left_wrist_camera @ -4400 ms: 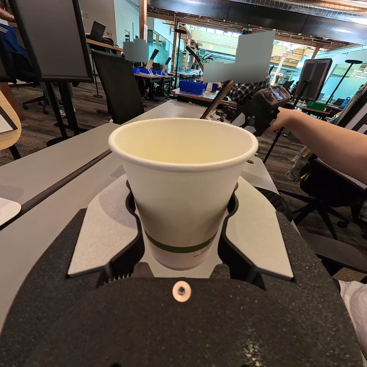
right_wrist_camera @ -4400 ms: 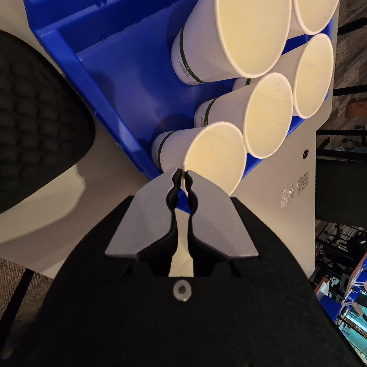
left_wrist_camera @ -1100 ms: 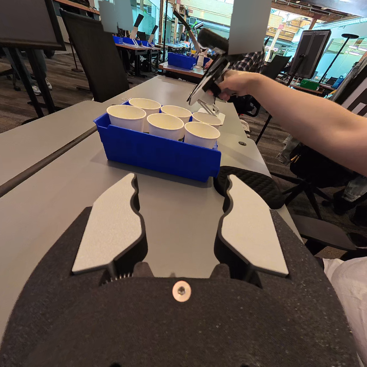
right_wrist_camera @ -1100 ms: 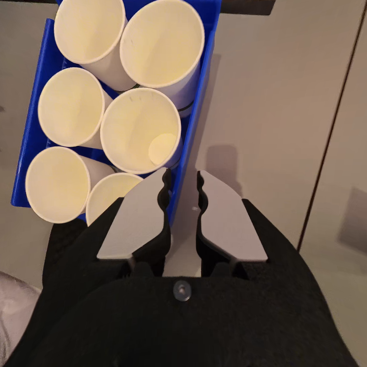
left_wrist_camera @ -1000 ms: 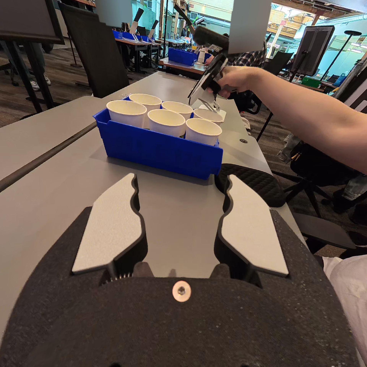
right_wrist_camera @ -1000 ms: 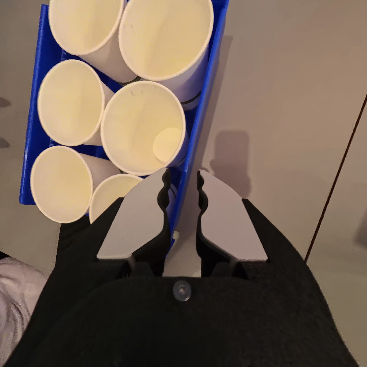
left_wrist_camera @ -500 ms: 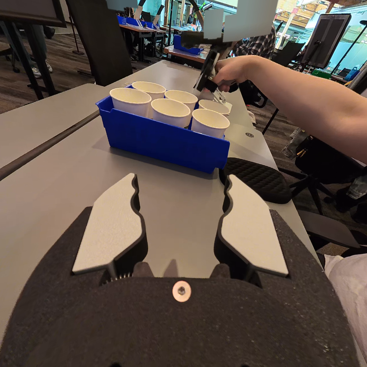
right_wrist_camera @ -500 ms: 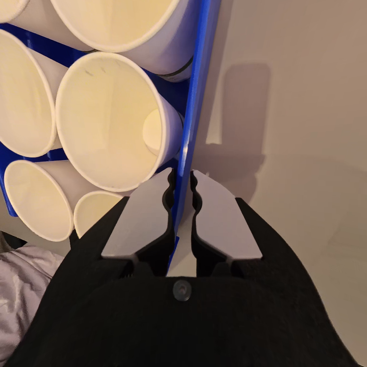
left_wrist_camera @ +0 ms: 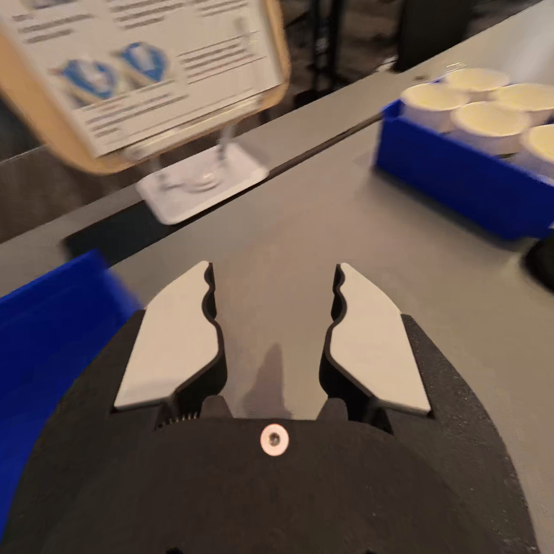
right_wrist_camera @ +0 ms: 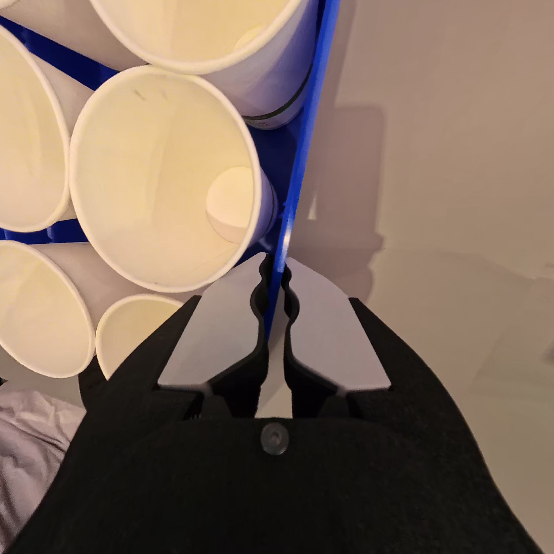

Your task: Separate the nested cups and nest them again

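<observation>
Upright white cups [right_wrist_camera: 162, 180] (cream inside) fill blue bin [right_wrist_camera: 302, 156].

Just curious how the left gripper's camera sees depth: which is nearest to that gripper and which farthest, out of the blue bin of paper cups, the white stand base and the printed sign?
1. White stand base, ahead, slightly left.
2. Blue bin of paper cups, ahead right; close to the base's range, hard to separate.
3. Printed sign, upper left.

Dim warm light, heavy motion blur in left view, wide-angle edge distortion.
</observation>
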Demonstrator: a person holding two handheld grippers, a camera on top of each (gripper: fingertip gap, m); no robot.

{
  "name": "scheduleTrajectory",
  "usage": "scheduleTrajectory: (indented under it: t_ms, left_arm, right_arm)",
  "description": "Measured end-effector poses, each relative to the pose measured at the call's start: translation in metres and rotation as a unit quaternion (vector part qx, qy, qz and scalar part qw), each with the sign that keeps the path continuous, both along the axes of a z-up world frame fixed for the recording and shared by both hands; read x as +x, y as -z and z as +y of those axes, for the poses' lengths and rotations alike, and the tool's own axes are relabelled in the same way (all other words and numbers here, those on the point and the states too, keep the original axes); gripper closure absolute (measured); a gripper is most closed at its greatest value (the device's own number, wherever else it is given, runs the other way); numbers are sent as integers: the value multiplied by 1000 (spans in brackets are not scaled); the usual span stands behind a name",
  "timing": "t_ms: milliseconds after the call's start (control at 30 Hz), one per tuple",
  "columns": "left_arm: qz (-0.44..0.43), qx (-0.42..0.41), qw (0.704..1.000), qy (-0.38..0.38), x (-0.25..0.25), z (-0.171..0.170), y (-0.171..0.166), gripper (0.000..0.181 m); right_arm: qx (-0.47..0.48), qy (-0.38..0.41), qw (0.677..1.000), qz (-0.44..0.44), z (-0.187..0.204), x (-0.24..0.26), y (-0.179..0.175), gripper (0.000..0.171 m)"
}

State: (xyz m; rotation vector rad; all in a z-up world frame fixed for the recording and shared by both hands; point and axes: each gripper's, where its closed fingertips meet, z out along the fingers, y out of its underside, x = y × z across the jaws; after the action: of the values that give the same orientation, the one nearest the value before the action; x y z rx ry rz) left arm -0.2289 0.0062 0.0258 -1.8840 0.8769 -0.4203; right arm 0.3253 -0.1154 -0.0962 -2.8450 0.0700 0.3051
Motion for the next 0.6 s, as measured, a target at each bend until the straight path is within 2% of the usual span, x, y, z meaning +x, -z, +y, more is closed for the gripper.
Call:
scheduleTrajectory:
  t_ms: [67,167,300,400,500,600]
  left_arm:
    - [41,9,994,-96,-53,7,6,111]
    - [64,2,980,-189,-104,8,21,102]
    - [52,-39,971,-232,-120,2,48,93]
    - [78,-58,956,-277,-130,4,70,82]
    - [87,-73,948,-297,-130,9,89,85]
    - [107,-117,942,-297,-126,12,115,97]
  right_arm:
    - [-3,-6,1000,-7,-2,0,0,166]
    - [-4,-12,1000,-21,-3,-1,0,166]
    - [3,-5,999,-38,-1,1,0,166]
    - [8,-2,999,-31,-2,0,0,167]
    - [14,-2,1000,-23,-3,-1,0,166]
    - [17,-2,1000,-18,-6,-2,0,166]
